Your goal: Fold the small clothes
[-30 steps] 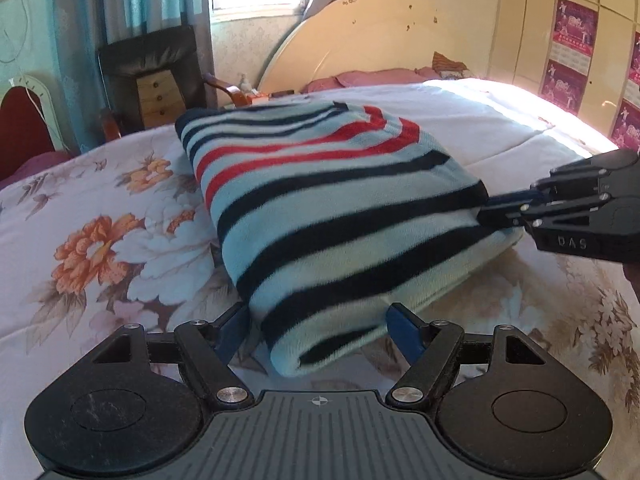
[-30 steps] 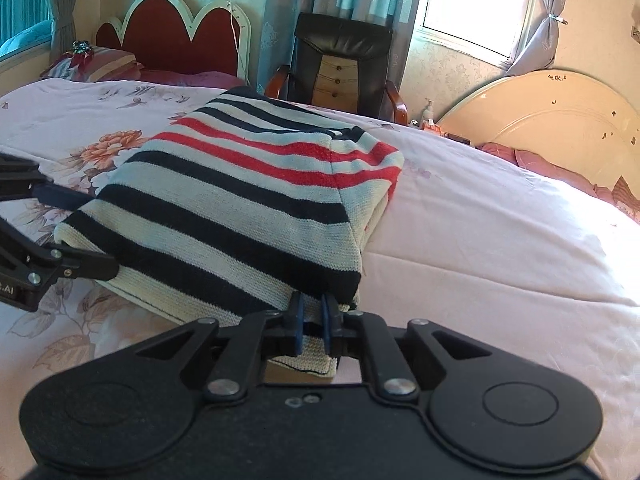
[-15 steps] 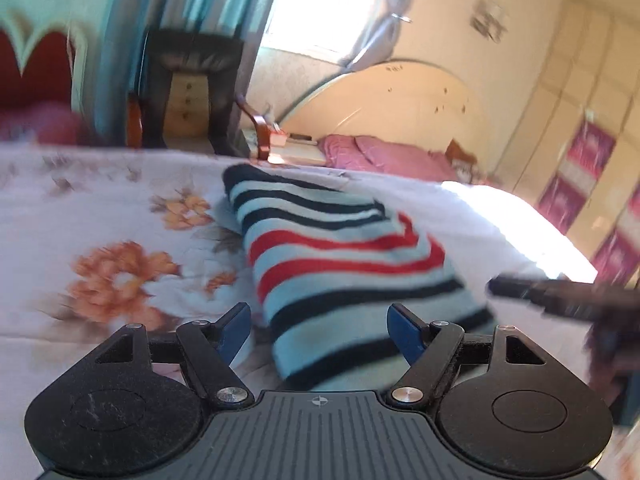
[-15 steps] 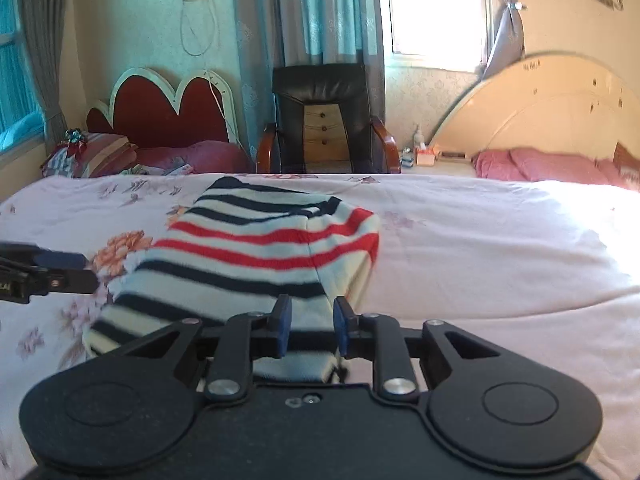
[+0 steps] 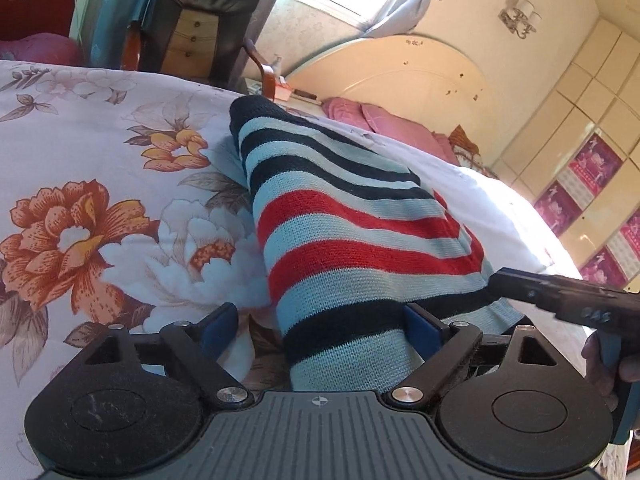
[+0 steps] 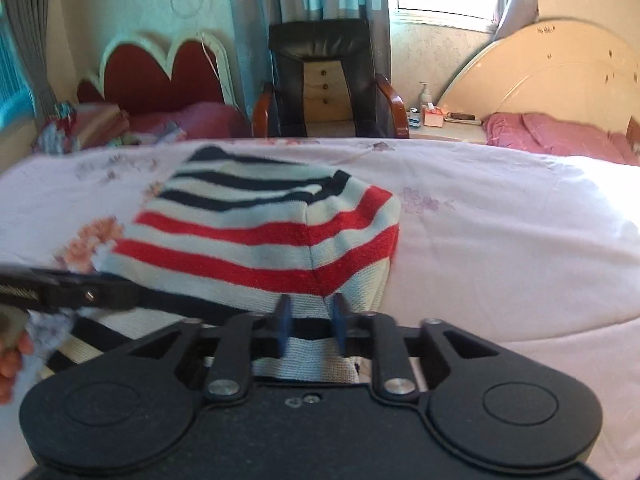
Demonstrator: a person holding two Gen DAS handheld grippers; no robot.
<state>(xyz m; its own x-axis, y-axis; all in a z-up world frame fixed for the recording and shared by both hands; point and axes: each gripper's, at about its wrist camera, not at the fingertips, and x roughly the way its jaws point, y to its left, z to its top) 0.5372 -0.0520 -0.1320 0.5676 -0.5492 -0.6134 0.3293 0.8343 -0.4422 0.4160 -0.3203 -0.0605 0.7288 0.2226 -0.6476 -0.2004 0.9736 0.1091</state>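
Note:
A folded striped sweater (image 5: pixel 352 240), pale blue with navy and red bands, lies on the floral bedspread (image 5: pixel 100 220). My left gripper (image 5: pixel 320 328) is open, its blue pads wide apart on either side of the sweater's near end. My right gripper (image 6: pixel 308 326) is partly open with a narrow gap, and the sweater's near edge (image 6: pixel 260 236) lies between and under its pads. The right gripper's black body shows in the left wrist view (image 5: pixel 568 296) at the sweater's right edge. The left gripper's side shows in the right wrist view (image 6: pixel 68 292) at the sweater's left edge.
A black armchair (image 6: pixel 324 80) stands past the bed's far edge, by a small bedside table with items (image 6: pixel 440 120). A cream headboard (image 6: pixel 552 76) and pink pillows (image 6: pixel 560 140) are at the right. A second bed with a red headboard (image 6: pixel 160 76) is at the back left.
Both grippers have moved in along the sweater's near end. The right gripper went from shut on the sweater's edge to a small gap. The left gripper stays wide open.

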